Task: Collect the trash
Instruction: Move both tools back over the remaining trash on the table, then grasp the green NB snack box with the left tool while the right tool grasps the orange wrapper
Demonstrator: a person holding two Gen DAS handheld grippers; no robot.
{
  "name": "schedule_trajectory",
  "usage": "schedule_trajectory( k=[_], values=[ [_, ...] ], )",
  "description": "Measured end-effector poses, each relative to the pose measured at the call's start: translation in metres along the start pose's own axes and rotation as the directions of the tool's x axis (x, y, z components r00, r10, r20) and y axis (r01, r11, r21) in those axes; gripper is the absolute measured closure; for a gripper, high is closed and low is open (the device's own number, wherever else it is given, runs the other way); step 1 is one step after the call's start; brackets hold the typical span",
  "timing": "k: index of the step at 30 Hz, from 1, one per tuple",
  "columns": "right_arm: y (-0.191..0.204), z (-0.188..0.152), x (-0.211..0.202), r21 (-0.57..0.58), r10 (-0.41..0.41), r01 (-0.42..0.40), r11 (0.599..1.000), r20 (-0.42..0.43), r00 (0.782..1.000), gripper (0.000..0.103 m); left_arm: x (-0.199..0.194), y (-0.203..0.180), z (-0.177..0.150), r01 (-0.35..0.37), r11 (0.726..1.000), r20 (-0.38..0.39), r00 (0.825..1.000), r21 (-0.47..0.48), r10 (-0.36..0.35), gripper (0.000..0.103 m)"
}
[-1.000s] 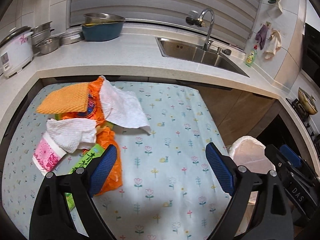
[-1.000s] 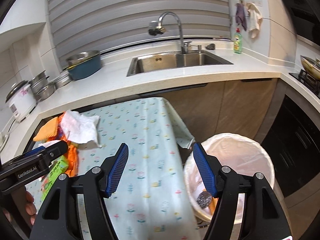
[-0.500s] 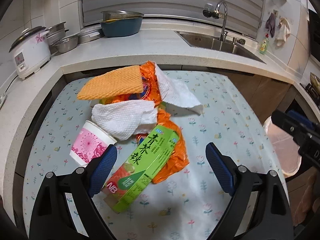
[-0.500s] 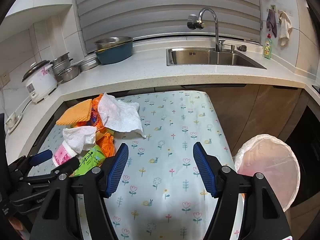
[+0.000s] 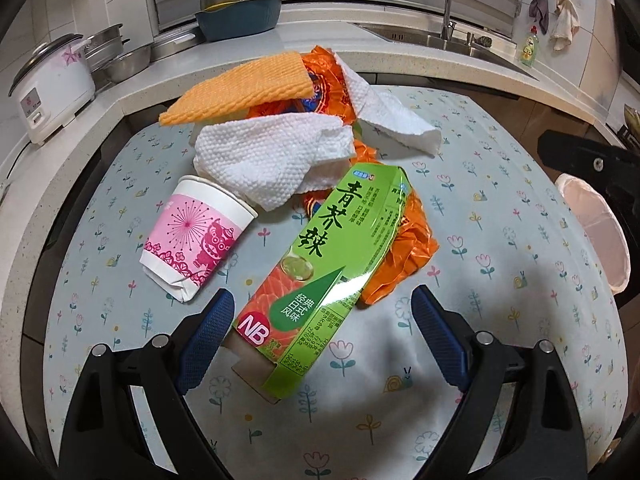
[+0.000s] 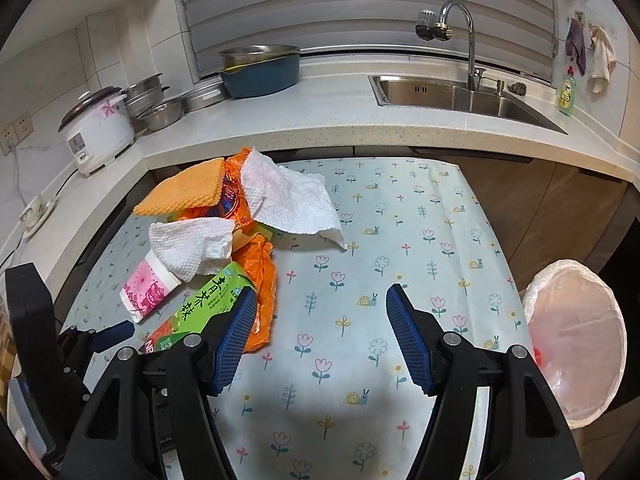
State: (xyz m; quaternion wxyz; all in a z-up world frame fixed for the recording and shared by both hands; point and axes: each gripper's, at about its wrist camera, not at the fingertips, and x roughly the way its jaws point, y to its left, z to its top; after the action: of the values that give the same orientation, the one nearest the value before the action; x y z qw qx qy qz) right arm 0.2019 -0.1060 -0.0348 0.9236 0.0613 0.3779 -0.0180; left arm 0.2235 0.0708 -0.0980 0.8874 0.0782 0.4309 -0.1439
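A trash pile lies on the flowered tablecloth (image 5: pixel 500 216): a green box (image 5: pixel 324 272), a pink paper cup (image 5: pixel 196 236) on its side, white paper towels (image 5: pixel 272 156), an orange wrapper (image 5: pixel 404 248) and an orange cloth (image 5: pixel 244 88). My left gripper (image 5: pixel 320 316) is open with the green box's near end between its fingers, not gripped. My right gripper (image 6: pixel 320 316) is open and empty above the bare cloth, right of the pile; the green box (image 6: pixel 204 304) sits by its left finger. A lined bin (image 6: pixel 576 352) stands off the table's right edge.
A counter wraps behind with a rice cooker (image 6: pixel 100 128), steel pots (image 6: pixel 156 104), a blue basin (image 6: pixel 264 68), a sink (image 6: pixel 452 96) with tap and a soap bottle (image 6: pixel 566 92). The right gripper's body shows at the left view's right edge (image 5: pixel 592 164).
My left gripper moved left and closer to the pile, now straddling the green box. My right gripper swung left from above the bin to over the table.
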Motion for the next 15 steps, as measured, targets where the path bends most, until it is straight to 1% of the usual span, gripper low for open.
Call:
schedule_trajectory(
  k=[2, 4, 5, 7, 9, 12, 14, 15],
  values=[
    [0.004, -0.002, 0.004, -0.005, 0.003, -0.003, 1.000, -0.008, 1.000, 0.038, 0.007, 0.000, -0.002, -0.007, 1.000, -0.009, 1.000, 0.004, 0.007, 0.018],
    [0.007, -0.003, 0.008, -0.011, 0.005, -0.005, 1.000, -0.019, 1.000, 0.038, 0.014, 0.002, -0.003, -0.007, 1.000, -0.024, 1.000, -0.001, 0.007, 0.022],
    [0.009, -0.004, 0.011, -0.013, 0.006, -0.006, 1.000, -0.026, 1.000, 0.038, 0.017, 0.003, -0.003, -0.001, 1.000, -0.032, 0.999, -0.004, 0.000, 0.027],
    [0.012, -0.006, 0.017, -0.018, 0.009, -0.010, 1.000, -0.040, 0.999, 0.038, 0.020, 0.004, -0.002, -0.012, 1.000, -0.028, 1.000, -0.005, 0.012, 0.029],
    [0.015, -0.008, 0.023, -0.023, 0.013, -0.015, 1.000, -0.053, 0.998, 0.038, 0.021, 0.004, 0.000, -0.007, 1.000, -0.032, 0.999, 0.006, 0.008, 0.039],
    [0.020, -0.011, 0.032, -0.029, 0.020, -0.023, 0.999, -0.073, 0.997, 0.038, 0.021, 0.008, 0.002, 0.021, 1.000, -0.044, 0.999, -0.005, -0.021, 0.058],
    [0.023, -0.013, 0.039, -0.031, 0.026, -0.029, 0.999, -0.086, 0.996, 0.038, 0.017, 0.010, 0.004, 0.030, 0.999, -0.035, 0.999, -0.016, -0.031, 0.065],
    [0.025, -0.015, 0.042, -0.032, 0.029, -0.032, 0.999, -0.091, 0.995, 0.038, 0.014, 0.011, 0.005, 0.033, 0.999, -0.029, 0.999, -0.016, -0.034, 0.072]
  ],
)
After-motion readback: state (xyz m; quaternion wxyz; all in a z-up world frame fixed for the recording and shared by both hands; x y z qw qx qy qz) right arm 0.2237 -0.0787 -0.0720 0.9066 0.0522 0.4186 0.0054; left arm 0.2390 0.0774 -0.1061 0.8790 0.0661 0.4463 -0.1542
